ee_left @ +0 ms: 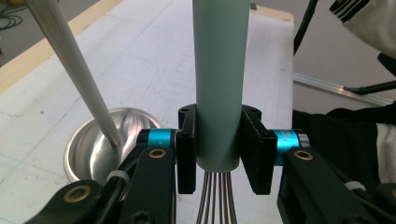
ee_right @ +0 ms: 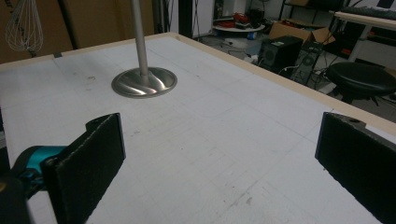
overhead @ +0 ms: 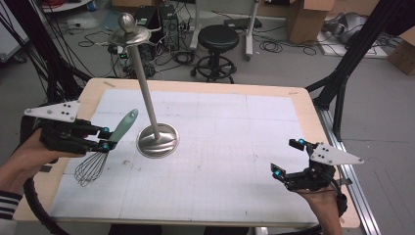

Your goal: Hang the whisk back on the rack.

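A whisk [overhead: 105, 147] with a pale green handle [ee_left: 218, 79] and a wire head [overhead: 90, 168] hangs above the left side of the table. My left gripper [overhead: 104, 138] is shut on the handle near its wire end, and both pads [ee_left: 187, 149] press its sides. A metal stand [overhead: 157, 139] with a round base, a slanted pole [overhead: 146, 88] and a dish-shaped top [overhead: 129, 34] sits just to the right of the whisk. My right gripper [overhead: 286, 159] rests open at the table's right front, nothing between its pads [ee_right: 91, 161].
A white gridded mat [overhead: 220, 147] covers the wooden table [overhead: 303, 105]. Beyond the far edge stand a black stool [overhead: 218, 39], computer cases, cables and cardboard boxes. A black frame leg [overhead: 342, 73] rises at the right.
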Tool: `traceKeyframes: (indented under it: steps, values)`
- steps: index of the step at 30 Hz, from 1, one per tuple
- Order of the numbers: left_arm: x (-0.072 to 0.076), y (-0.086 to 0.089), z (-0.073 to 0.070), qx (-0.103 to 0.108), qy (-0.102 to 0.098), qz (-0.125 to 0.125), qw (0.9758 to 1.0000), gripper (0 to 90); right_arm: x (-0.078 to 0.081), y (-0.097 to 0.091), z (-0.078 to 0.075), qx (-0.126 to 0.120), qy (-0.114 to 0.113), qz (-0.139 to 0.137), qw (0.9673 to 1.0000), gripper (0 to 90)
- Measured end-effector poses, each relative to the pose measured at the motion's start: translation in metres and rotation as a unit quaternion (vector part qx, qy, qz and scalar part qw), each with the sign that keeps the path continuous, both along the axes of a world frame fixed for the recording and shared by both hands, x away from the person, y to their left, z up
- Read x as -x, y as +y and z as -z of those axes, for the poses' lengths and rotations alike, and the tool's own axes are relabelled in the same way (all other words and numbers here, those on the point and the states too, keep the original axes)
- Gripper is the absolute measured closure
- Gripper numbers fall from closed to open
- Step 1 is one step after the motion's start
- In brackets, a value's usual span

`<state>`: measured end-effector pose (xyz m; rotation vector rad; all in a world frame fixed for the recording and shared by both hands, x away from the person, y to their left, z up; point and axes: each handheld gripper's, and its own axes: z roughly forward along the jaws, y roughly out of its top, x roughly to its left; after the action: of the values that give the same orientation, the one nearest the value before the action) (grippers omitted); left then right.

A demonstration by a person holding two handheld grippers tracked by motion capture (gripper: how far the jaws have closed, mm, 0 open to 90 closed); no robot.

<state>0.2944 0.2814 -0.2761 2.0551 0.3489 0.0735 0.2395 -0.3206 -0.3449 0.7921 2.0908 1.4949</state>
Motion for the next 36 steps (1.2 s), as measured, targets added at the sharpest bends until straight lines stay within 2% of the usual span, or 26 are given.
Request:
traceKeyframes:
  steps: [4, 11, 17, 21, 25, 29, 30, 34, 36]
  values:
    - [0.001, 0.000, -0.013, 0.025, -0.012, -0.007, 0.9996, 69.7, 0.000, 0.001, 0.001, 0.000, 0.001, -0.001, 1.0000, 0.4]
    - [0.003, -0.001, -0.036, 0.043, -0.032, -0.016, 0.9984, 69.6, 0.000, 0.002, 0.000, 0.000, -0.002, -0.002, 1.0000, 0.4]
    - [0.003, 0.001, -0.046, 0.065, -0.043, -0.026, 0.9966, 69.7, 0.000, 0.000, 0.000, -0.002, -0.003, -0.001, 1.0000, 0.4]
    - [0.001, 0.002, -0.053, 0.071, -0.046, -0.032, 0.9959, 69.7, 0.000, 0.000, 0.000, -0.001, -0.003, -0.002, 1.0000, 0.4]
    - [0.001, 0.003, -0.061, 0.079, -0.055, -0.050, 0.9941, 69.7, 0.000, -0.001, 0.000, -0.002, -0.003, 0.000, 1.0000, 0.4]
    - [0.000, 0.004, -0.069, 0.090, -0.057, -0.055, 0.9928, 69.7, 0.000, -0.002, -0.001, -0.004, -0.002, 0.001, 1.0000, 0.4]
    - [0.000, 0.004, -0.070, 0.090, -0.062, -0.061, 0.9921, 69.7, 0.000, -0.002, 0.000, -0.004, -0.003, 0.000, 1.0000, 0.4]
    - [-0.002, 0.003, -0.075, 0.095, -0.058, -0.067, 0.9916, 69.7, 0.000, -0.002, 0.000, -0.002, -0.003, 0.000, 1.0000, 0.4]
    - [-0.002, 0.002, -0.078, 0.093, -0.063, -0.074, 0.9909, 69.7, -0.001, -0.002, 0.000, -0.002, -0.005, 0.000, 1.0000, 0.4]
